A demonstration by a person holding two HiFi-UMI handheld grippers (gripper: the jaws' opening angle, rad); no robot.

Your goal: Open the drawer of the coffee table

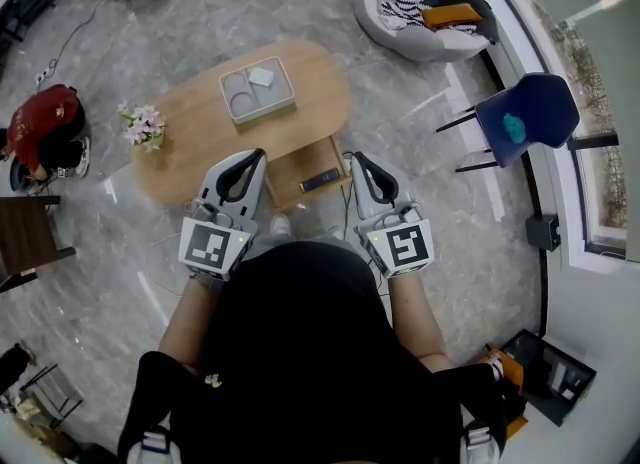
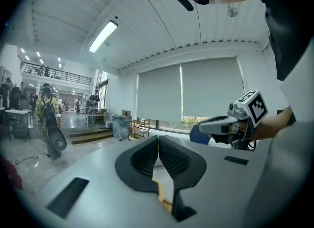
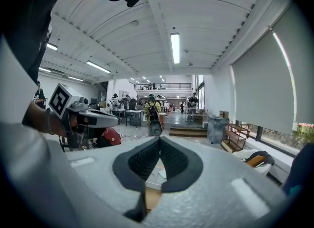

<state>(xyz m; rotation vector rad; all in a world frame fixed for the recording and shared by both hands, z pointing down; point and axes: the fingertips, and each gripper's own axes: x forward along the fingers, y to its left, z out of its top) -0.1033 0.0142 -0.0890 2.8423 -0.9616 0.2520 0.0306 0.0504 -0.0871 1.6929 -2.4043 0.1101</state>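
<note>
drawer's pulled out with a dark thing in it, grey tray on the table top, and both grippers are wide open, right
Both grippers are shut, not wide open: the left gripper and right gripper show jaws together and empty in their own gripper views. The drawer is out with a dark thing in it, grey tray on the table.

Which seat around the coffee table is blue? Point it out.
The thin-legged chair right of the coffee table. The beanbag is pale grey; the chair at the left edge is dark brown.
</note>
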